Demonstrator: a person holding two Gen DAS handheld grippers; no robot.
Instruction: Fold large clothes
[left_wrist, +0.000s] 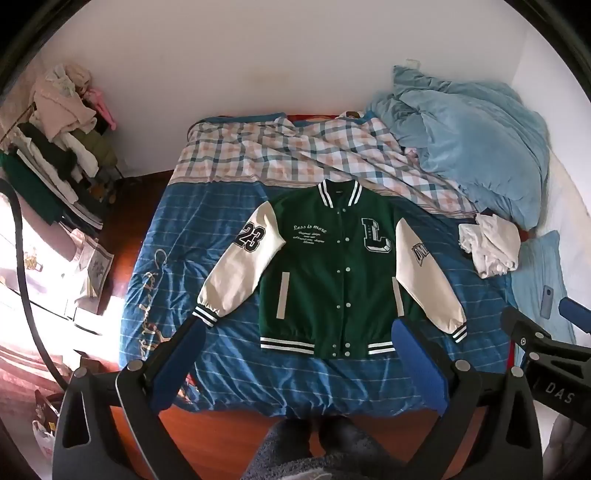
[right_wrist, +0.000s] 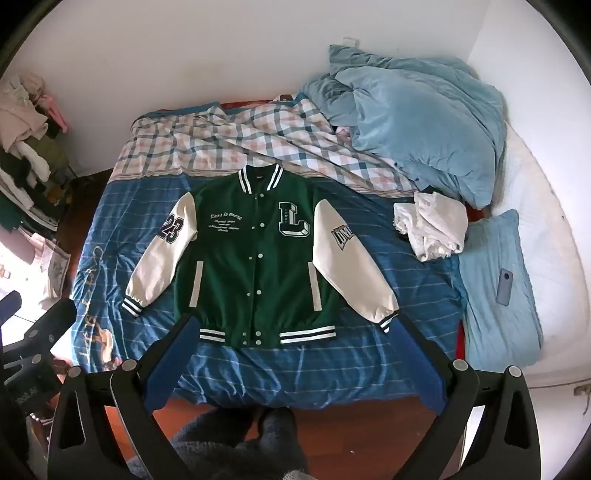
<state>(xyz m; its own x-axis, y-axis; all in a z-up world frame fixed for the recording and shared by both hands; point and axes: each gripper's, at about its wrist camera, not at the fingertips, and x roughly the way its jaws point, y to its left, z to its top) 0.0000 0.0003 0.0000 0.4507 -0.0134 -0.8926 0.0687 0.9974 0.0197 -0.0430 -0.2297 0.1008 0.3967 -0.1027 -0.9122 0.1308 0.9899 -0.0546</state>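
A green varsity jacket (left_wrist: 332, 273) (right_wrist: 255, 258) with cream sleeves lies flat and buttoned, face up, on the blue checked bedcover (left_wrist: 229, 332), collar toward the wall and sleeves spread outward. My left gripper (left_wrist: 297, 328) hangs above the foot of the bed, open, with nothing between its blue pads. It stands well clear of the jacket's striped hem. My right gripper (right_wrist: 295, 321) hovers the same way beside it, open and empty. Each gripper shows at the edge of the other's view: the right gripper (left_wrist: 543, 314) and the left gripper (right_wrist: 38, 306).
A plaid duvet (left_wrist: 295, 155) and a bunched light blue quilt (left_wrist: 472, 147) lie at the head of the bed. A crumpled white garment (left_wrist: 487, 243) and a phone (right_wrist: 504, 286) on a blue pillow sit to the right. A loaded clothes rack (left_wrist: 62, 147) stands left. A person's feet (right_wrist: 273, 435) rest on the wooden floor.
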